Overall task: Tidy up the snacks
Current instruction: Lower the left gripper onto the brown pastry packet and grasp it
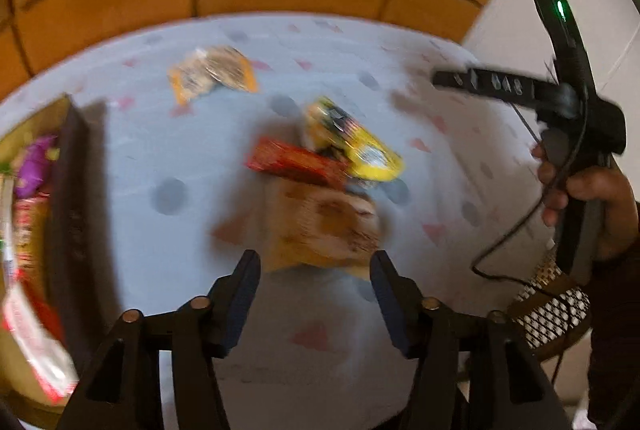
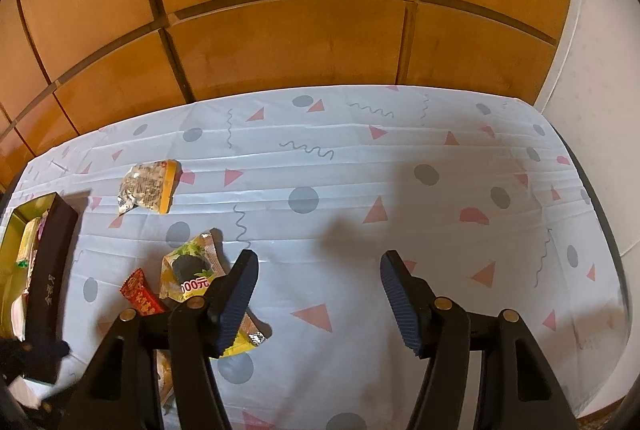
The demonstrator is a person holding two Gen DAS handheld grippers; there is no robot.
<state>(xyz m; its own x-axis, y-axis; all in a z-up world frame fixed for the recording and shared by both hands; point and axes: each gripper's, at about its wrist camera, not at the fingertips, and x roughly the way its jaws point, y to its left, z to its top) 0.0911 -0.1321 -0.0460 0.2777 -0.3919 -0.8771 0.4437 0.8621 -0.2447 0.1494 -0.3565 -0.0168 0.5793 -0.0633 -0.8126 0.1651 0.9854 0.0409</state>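
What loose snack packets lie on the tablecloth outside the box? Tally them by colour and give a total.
Orange-edged packet: 1
Yellow packet: 1
Red packet: 1
Tan packet: 1
Total: 4

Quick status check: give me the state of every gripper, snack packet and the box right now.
left gripper: open, empty, above the tan packet
right gripper: open, empty, over bare tablecloth
red packet: on cloth, touching the yellow packet
orange-edged packet: lying alone
box: open, snacks inside
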